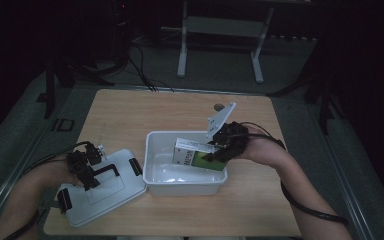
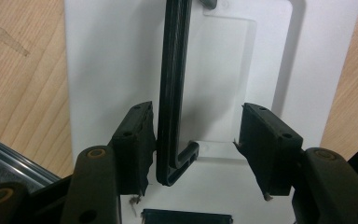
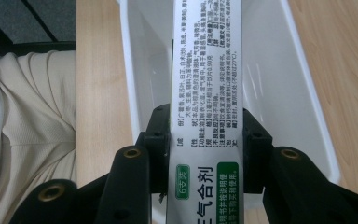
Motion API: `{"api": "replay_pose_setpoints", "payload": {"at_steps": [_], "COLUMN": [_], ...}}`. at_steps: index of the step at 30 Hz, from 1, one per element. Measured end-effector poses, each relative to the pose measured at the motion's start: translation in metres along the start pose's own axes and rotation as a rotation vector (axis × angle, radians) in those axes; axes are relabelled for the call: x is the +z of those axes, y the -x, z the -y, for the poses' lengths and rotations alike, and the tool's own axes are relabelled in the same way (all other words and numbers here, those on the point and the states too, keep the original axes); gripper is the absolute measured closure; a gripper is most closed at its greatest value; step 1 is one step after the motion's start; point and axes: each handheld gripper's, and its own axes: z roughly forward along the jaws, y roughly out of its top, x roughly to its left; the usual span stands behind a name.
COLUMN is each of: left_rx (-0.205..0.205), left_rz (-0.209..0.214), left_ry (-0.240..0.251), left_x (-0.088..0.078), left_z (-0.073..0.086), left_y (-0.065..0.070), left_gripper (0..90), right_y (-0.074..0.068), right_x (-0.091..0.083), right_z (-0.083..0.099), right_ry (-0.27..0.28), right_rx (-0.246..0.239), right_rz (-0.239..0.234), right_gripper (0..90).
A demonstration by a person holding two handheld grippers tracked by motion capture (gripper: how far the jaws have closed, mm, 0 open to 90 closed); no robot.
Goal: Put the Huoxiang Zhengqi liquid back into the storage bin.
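I have the medicine box (image 3: 205, 93) clamped in my right tongs (image 1: 219, 148) over the white bin (image 1: 156, 145), left tongs (image 1: 87, 176) half-open astride the lid's (image 1: 111, 192) black handle (image 2: 171, 93); next, I judge, lower and release.

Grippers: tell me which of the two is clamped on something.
The right gripper: its jaws press both sides of the printed box over the white bin. The left gripper stands open.

table (image 1: 130, 115): matt wood grain | bin (image 1: 152, 170): glossy white plastic | carton (image 3: 207, 70): smooth printed card
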Motion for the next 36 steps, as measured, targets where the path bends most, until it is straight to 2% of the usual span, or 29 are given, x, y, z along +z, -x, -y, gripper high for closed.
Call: {"api": "replay_pose_setpoints", "payload": {"at_steps": [5, 9, 17, 36], "left_rx": [-0.006, -0.009, -0.008, -0.001], "left_rz": [0.000, 0.001, 0.003, 0.005], "left_ry": [-0.004, -0.003, -0.007, -0.011], "left_x": [0.000, 0.001, 0.002, 0.004], "left_z": [0.003, 0.004, 0.002, -0.003], "left_y": [-0.001, -0.002, -0.002, -0.001], "left_gripper": [45.2, 45.2, 45.2, 45.2], "right_y": [0.000, 0.000, 0.002, 0.010], "right_x": [0.012, 0.021, 0.040, 0.083], "right_z": [0.000, 0.004, 0.013, 0.029], "right_ry": [0.012, 0.016, -0.034, -0.078], "right_rx": [-0.046, -0.081, -0.105, -0.083], "right_rz": [-0.047, -0.067, -0.101, -0.168], "right_gripper": [63.5, 63.5, 63.6, 63.5]}}
